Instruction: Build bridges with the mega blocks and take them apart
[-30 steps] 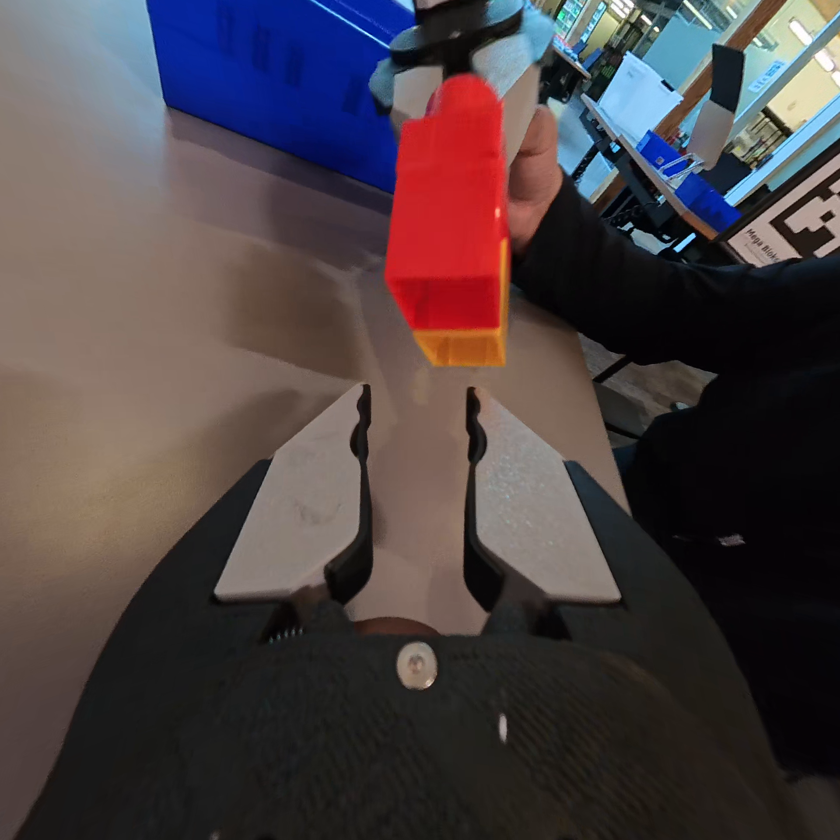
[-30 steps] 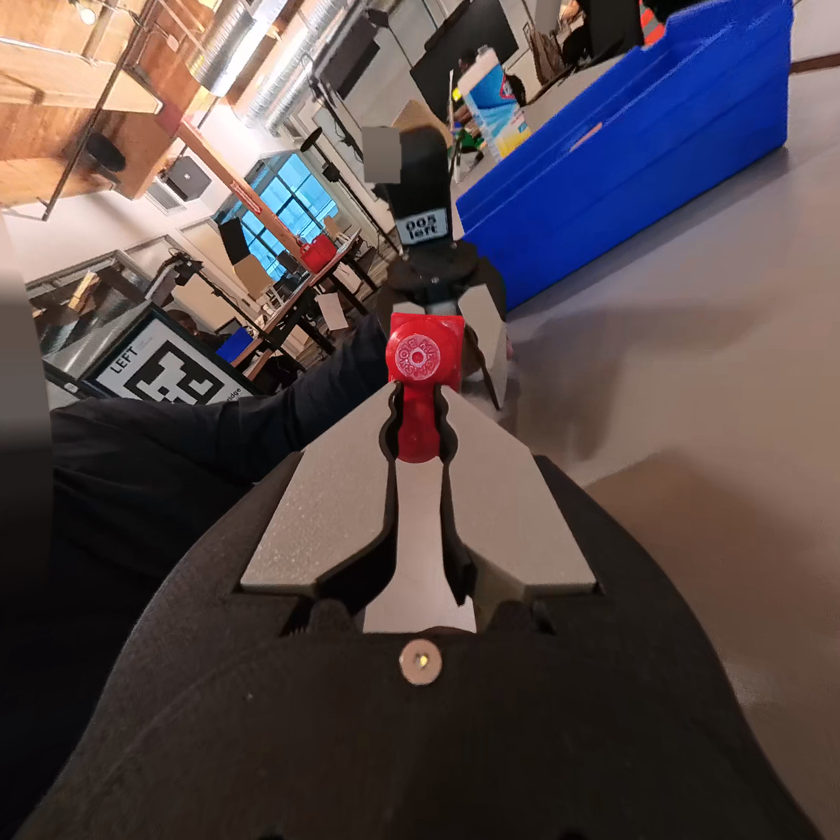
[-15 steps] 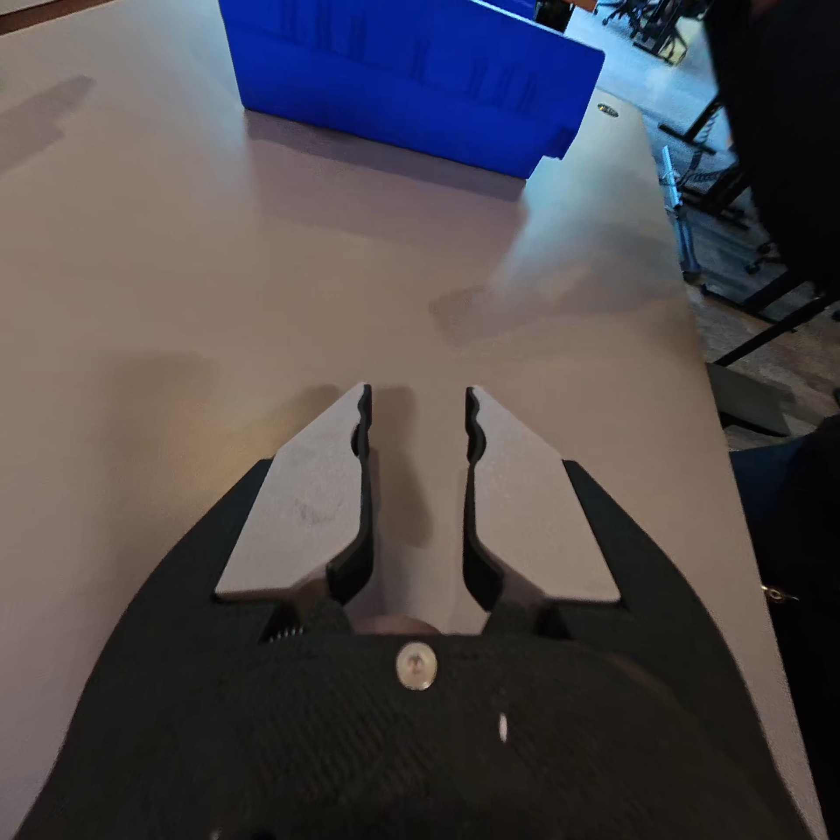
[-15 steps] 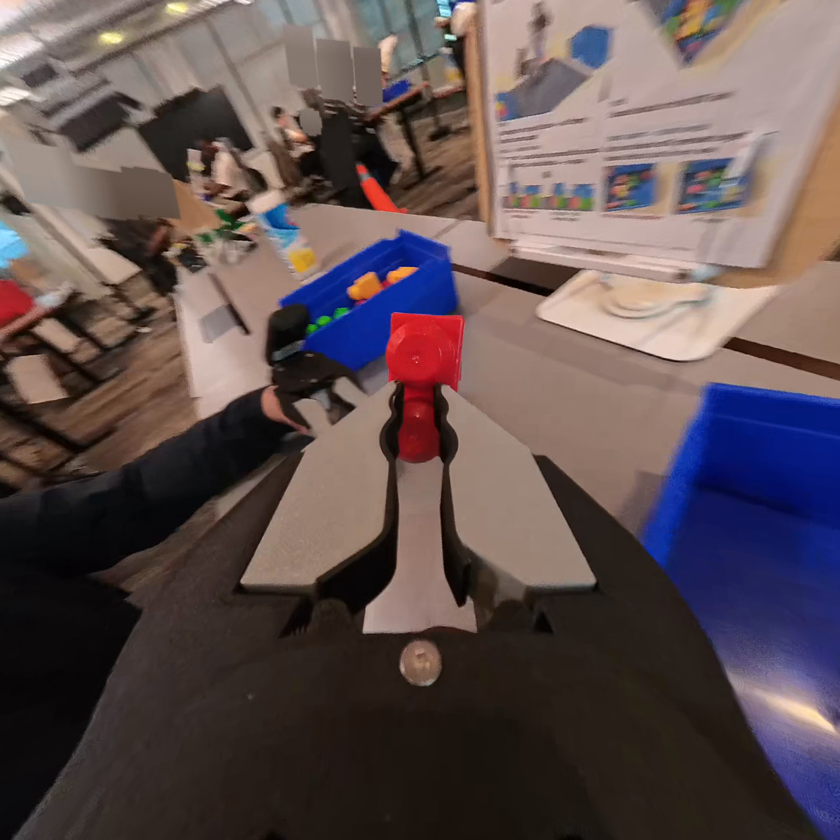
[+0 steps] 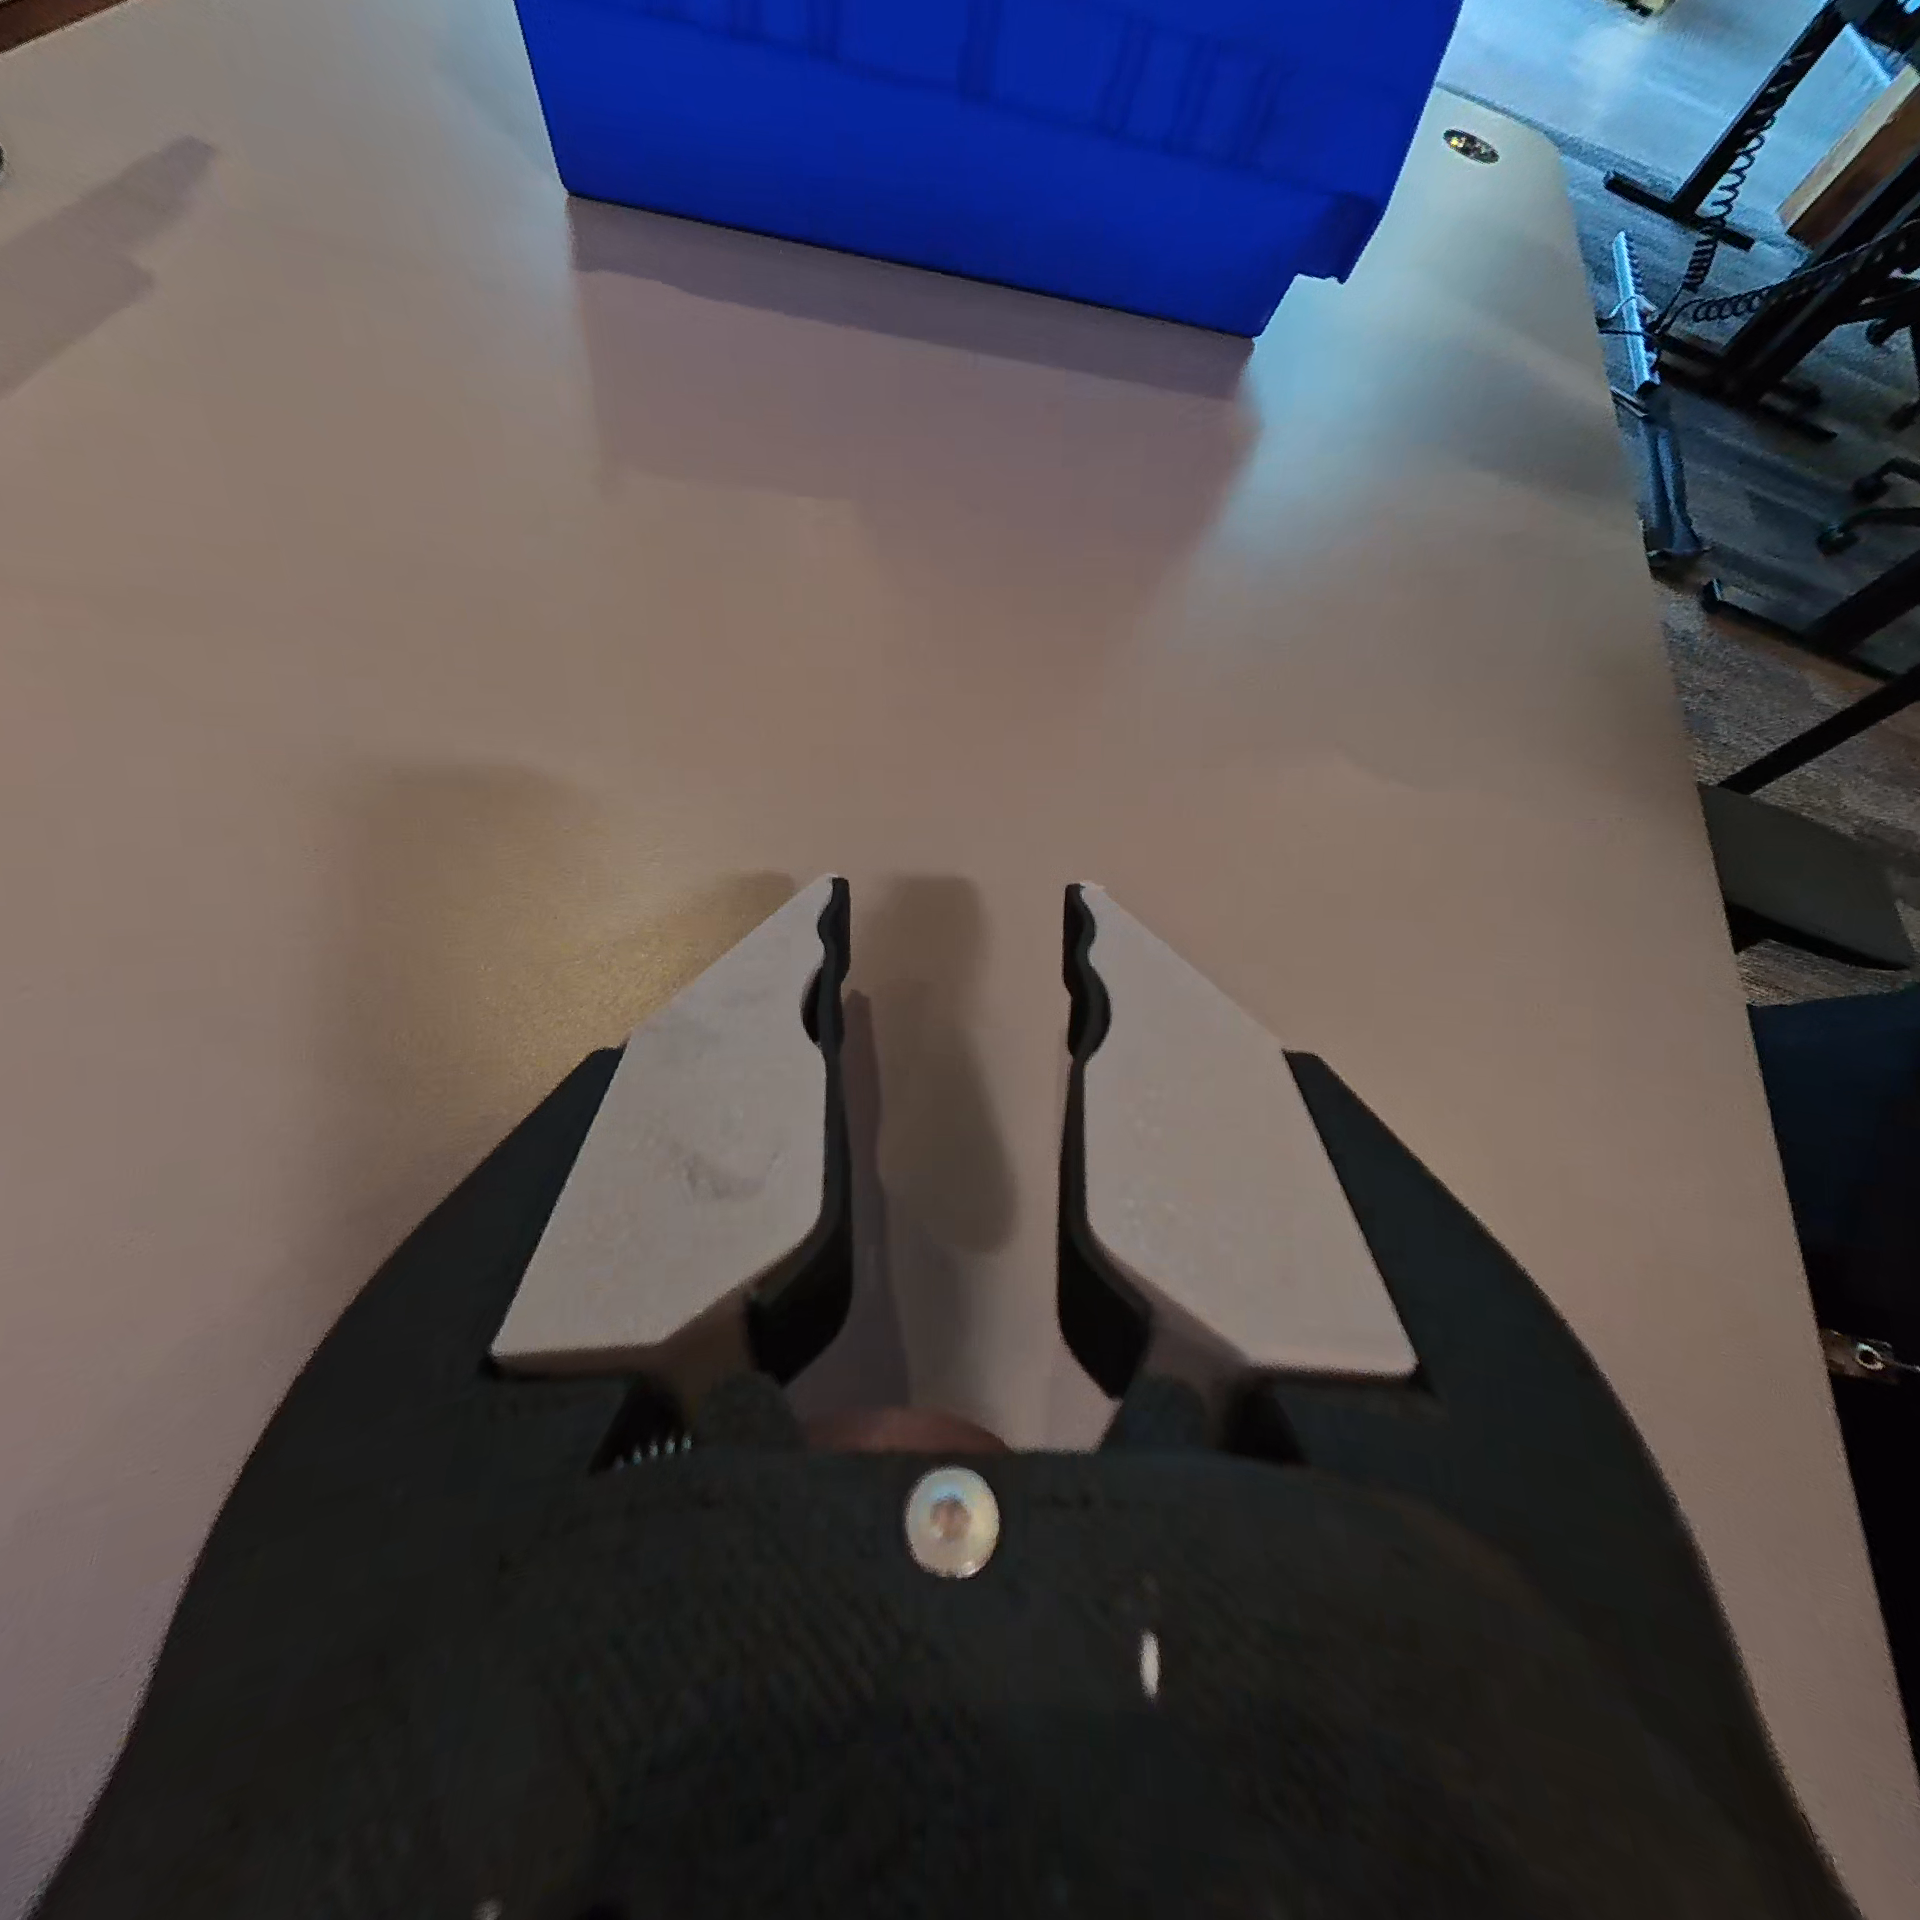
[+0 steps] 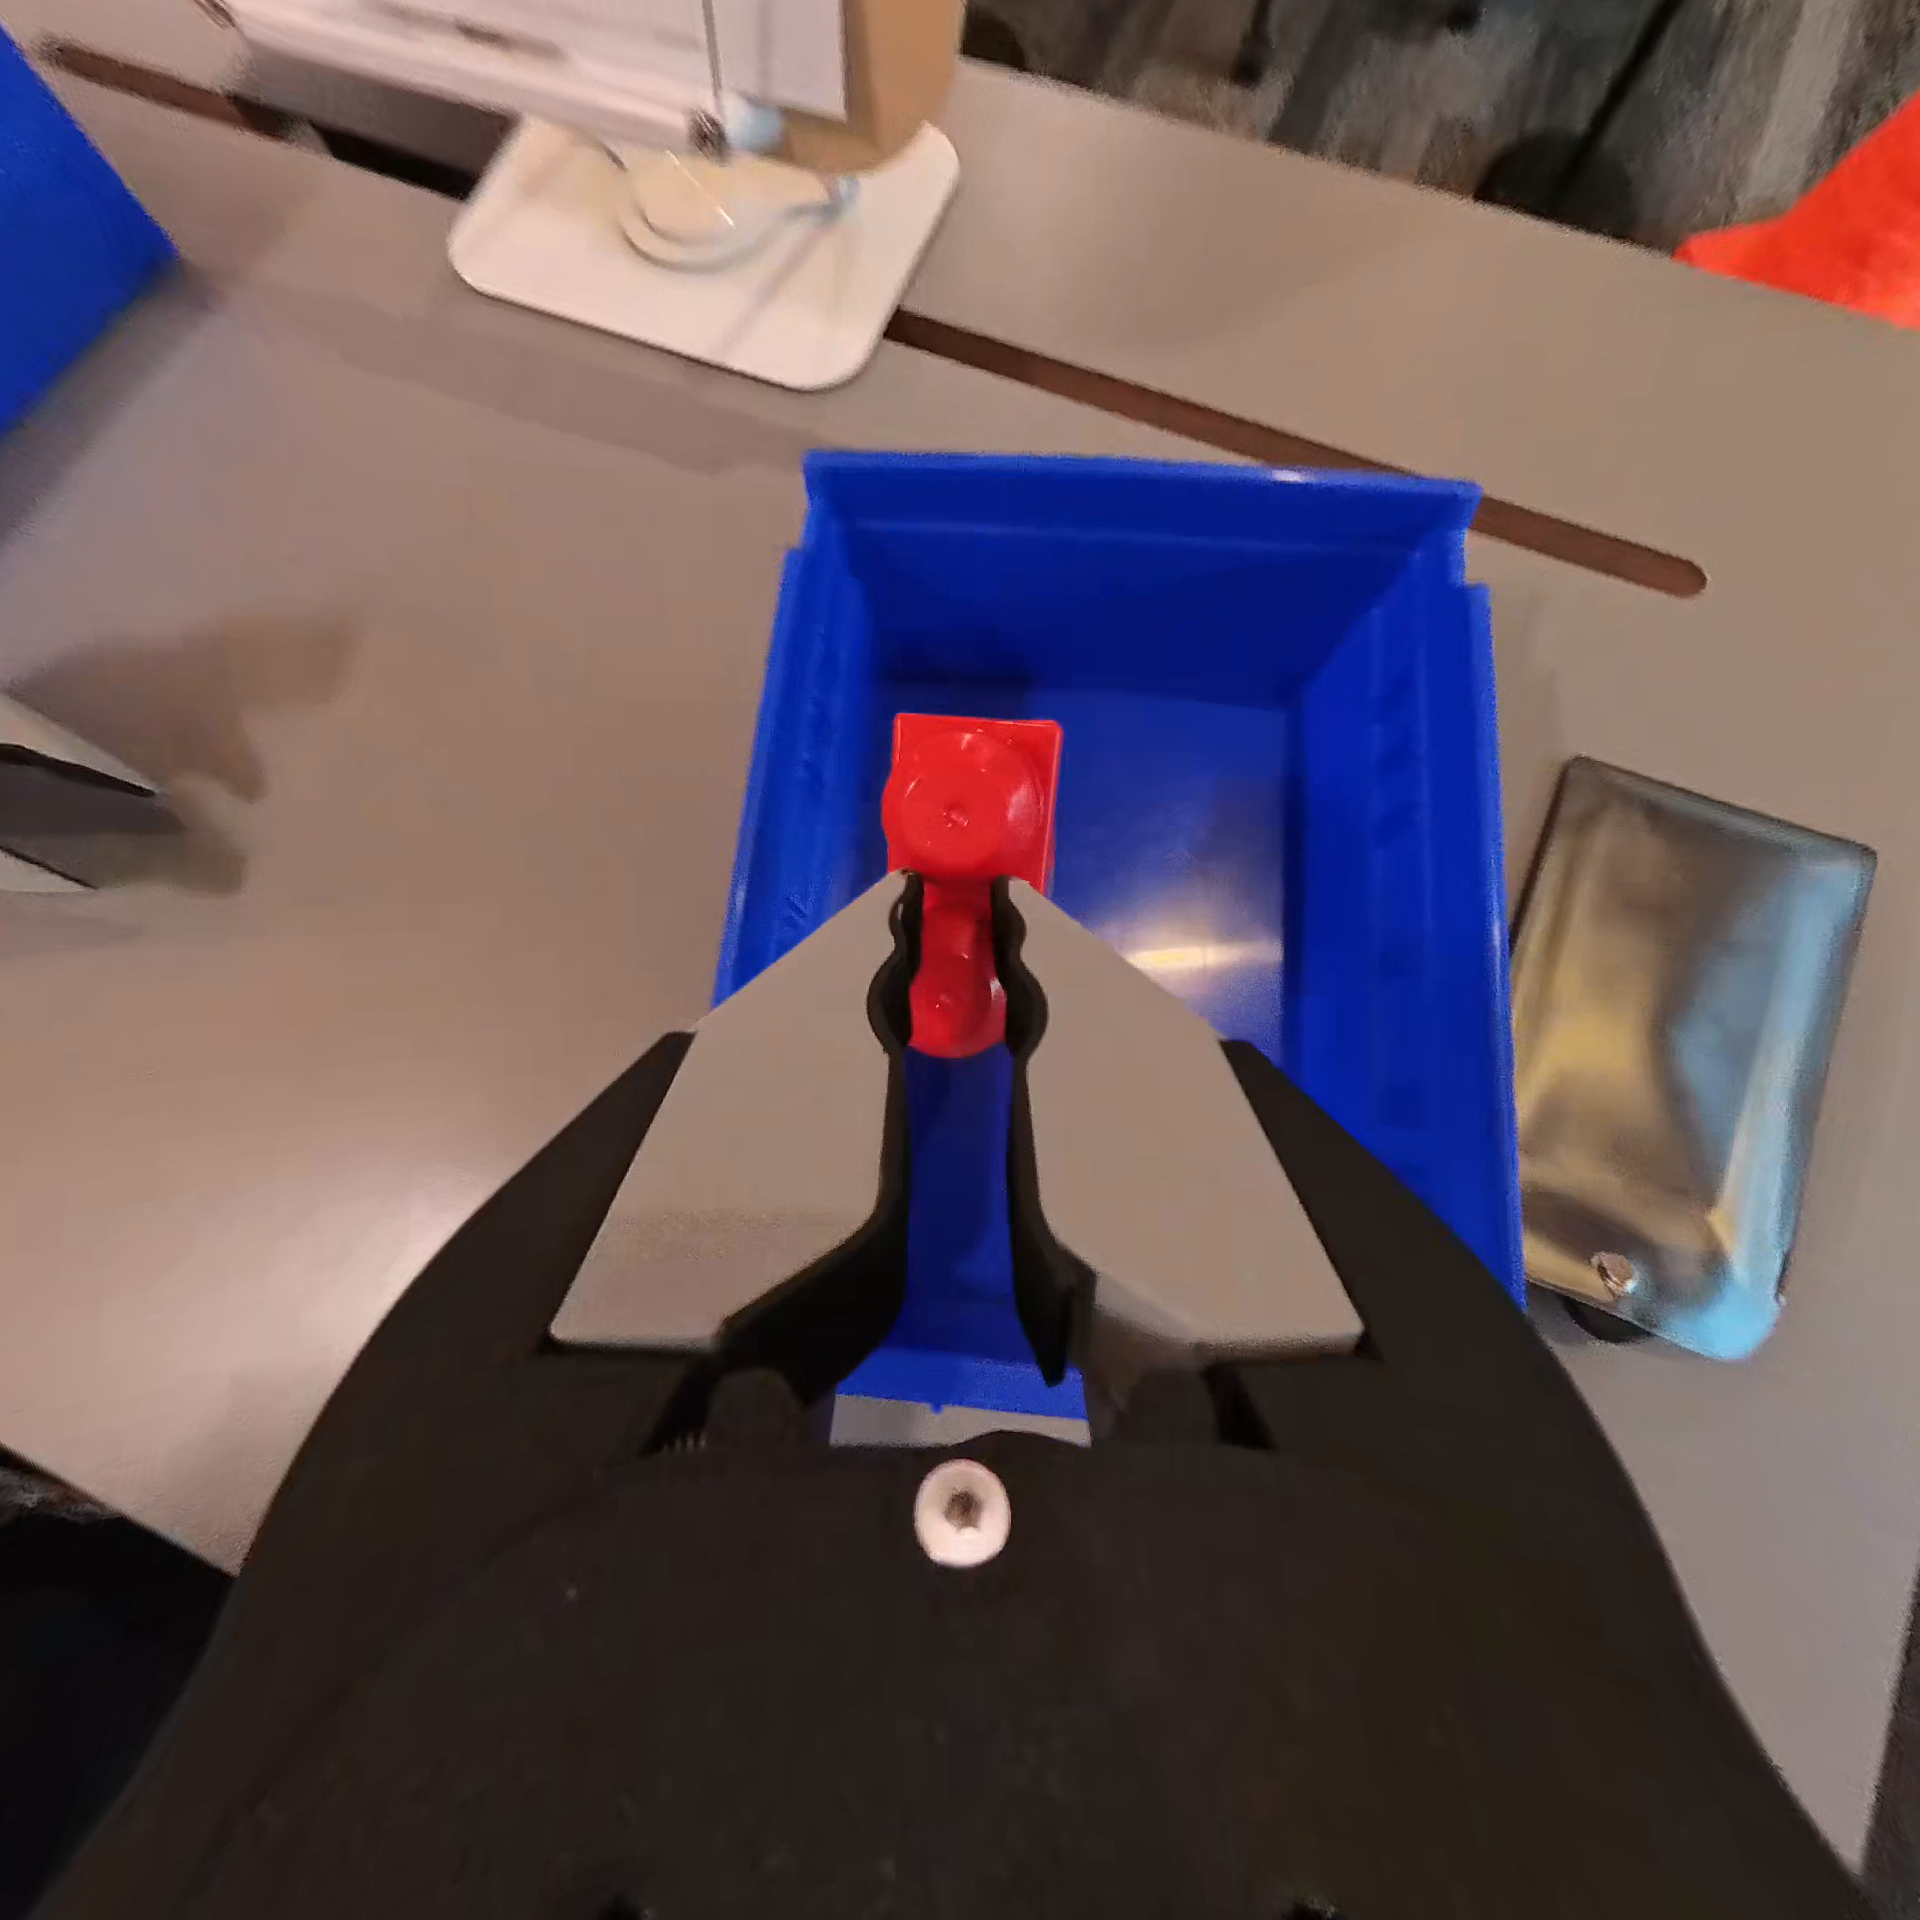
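My right gripper (image 6: pixel 953 891) is shut on a red mega block (image 6: pixel 971 805) and holds it by its studs, above the open blue bin (image 6: pixel 1392 790) in the right wrist view. The bin's floor looks bare where it shows. My left gripper (image 5: pixel 954 896) is open and empty, low over the grey table (image 5: pixel 416 582) in the left wrist view. A second blue bin (image 5: pixel 935 135) stands on the table ahead of the left gripper; its inside is hidden.
A shiny silver pouch (image 6: pixel 1673 1049) lies right of the bin. A white stand base (image 6: pixel 717 239) sits behind it, past a dark table seam (image 6: pixel 1247 416). The table's right edge (image 5: pixel 1662 727) drops off to floor and desk legs. Left tips to right tips: about 35 centimetres.
My right gripper swung with the red block from facing the room to over the open blue bin. My left gripper turned towards the other blue bin; the block stack left its view.
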`<state>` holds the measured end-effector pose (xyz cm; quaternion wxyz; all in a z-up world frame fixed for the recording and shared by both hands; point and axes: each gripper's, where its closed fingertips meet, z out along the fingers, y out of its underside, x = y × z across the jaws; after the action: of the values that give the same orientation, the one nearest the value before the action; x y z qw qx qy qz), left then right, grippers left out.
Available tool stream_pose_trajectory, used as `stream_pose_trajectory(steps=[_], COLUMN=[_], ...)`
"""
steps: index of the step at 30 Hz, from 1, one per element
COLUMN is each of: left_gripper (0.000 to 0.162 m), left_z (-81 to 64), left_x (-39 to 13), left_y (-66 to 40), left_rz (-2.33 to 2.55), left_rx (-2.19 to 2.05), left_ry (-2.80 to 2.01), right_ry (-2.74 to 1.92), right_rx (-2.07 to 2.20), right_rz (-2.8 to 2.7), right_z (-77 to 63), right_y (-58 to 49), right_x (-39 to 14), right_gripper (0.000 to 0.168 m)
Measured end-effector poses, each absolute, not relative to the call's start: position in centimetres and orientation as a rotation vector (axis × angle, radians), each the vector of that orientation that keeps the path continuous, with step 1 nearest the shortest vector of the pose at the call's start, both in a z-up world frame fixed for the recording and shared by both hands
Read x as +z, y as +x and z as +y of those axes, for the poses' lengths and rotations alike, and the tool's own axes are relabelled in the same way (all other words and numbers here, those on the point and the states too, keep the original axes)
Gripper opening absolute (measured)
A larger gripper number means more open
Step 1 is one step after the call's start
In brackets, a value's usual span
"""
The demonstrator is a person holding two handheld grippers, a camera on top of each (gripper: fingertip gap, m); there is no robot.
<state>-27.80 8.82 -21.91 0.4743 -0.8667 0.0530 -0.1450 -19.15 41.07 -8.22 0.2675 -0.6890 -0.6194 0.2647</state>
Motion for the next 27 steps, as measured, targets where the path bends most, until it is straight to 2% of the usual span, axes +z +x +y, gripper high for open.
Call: stream_pose_trajectory(steps=[9, 27], left_gripper=[0.039, 0.039], left_z=[8.8, 8.8], left_x=[-22.1, -22.4], left_y=[-27.7, -27.6], left_rz=[0.134, 0.144], left_rx=[-0.356, -0.352], left_ry=[-2.131, -2.152], right_ry=[-1.995, -2.019], right_rx=[0.508, 0.426], right_rz=[-1.762, -1.799], right_z=[43.1, 43.6], right_y=[-21.1, -22.0], right_x=[-12.1, -13.1], right_gripper=[0.011, 0.011])
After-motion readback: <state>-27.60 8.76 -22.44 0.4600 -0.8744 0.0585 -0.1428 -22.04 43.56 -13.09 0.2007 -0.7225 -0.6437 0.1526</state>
